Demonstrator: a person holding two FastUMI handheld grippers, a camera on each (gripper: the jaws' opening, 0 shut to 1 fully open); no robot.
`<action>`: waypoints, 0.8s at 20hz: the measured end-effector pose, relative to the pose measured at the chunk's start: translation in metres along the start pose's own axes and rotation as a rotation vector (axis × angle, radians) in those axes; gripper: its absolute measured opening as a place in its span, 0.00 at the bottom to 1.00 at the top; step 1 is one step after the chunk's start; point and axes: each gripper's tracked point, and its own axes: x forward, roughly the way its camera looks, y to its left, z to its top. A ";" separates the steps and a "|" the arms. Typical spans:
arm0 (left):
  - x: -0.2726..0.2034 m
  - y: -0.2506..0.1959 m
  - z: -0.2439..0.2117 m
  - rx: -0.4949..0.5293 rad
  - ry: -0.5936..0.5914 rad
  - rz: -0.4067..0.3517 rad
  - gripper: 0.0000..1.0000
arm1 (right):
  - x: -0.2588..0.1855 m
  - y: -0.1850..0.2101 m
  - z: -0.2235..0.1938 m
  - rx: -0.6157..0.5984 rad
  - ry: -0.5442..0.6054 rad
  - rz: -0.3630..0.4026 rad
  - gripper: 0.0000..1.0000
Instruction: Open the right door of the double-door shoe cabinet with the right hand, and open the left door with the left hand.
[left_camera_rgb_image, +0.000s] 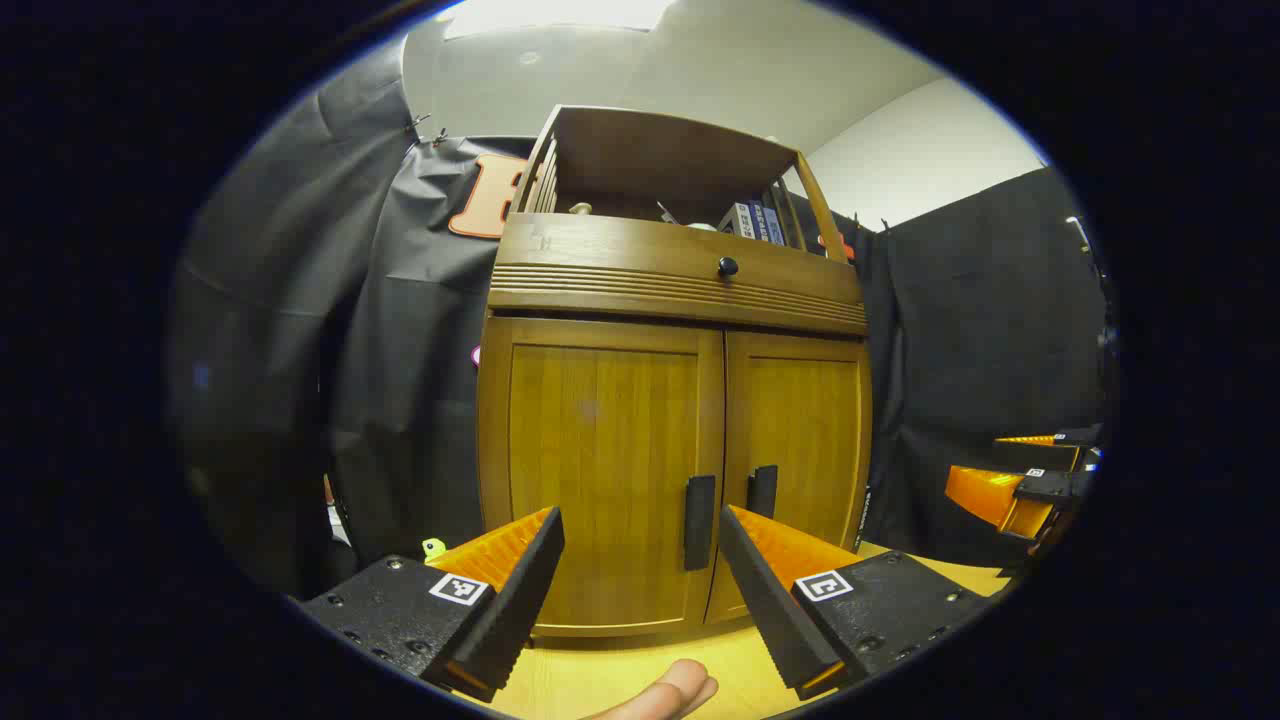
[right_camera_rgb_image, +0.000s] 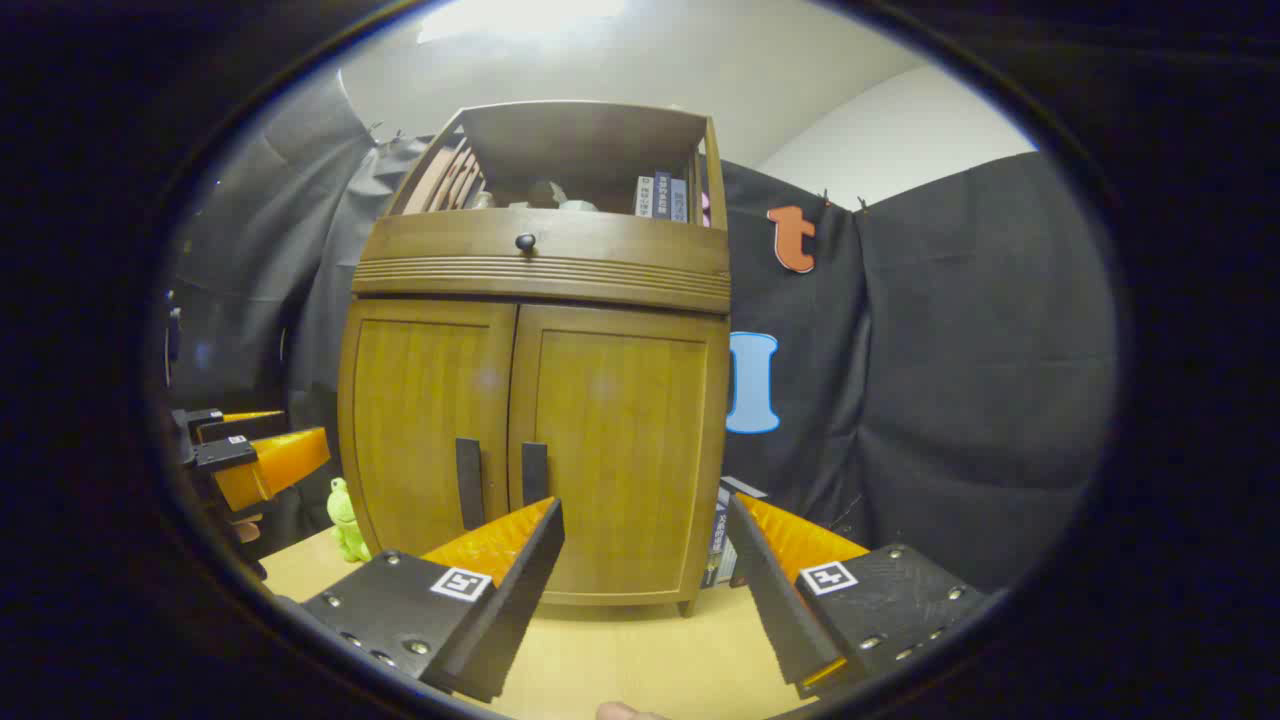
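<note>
Both doors of the brown wooden shoe cabinet (right_camera_rgb_image: 535, 420) are closed. The right gripper (right_camera_rgb_image: 640, 560) and left gripper (left_camera_rgb_image: 640, 565) hover apart, holding nothing. The slim dark right handle (right_camera_rgb_image: 534, 473) and left handle (left_camera_rgb_image: 699, 522) sit close together, so either gripper could catch the wrong one.

Cabinet (right_camera_rgb_image: 535, 400) is standing on the counter (right_camera_rgb_image: 620, 660), its back to the wall. Books (right_camera_rgb_image: 662, 197) are sitting in its top shelf. Frog (right_camera_rgb_image: 345, 520) is sitting left of it.

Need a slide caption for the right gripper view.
Open right tongs face the shoe cabinet, both doors closed.
</note>
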 end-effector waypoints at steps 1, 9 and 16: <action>0.000 0.000 0.001 -0.001 -0.002 -0.001 0.96 | 0.000 0.000 -0.001 0.004 0.004 -0.001 0.96; 0.005 0.005 -0.001 -0.010 0.012 0.001 0.96 | 0.011 -0.001 -0.010 0.003 0.028 0.000 0.96; 0.007 0.010 -0.002 -0.021 0.015 0.005 0.96 | 0.027 -0.007 -0.008 0.034 0.026 -0.014 0.96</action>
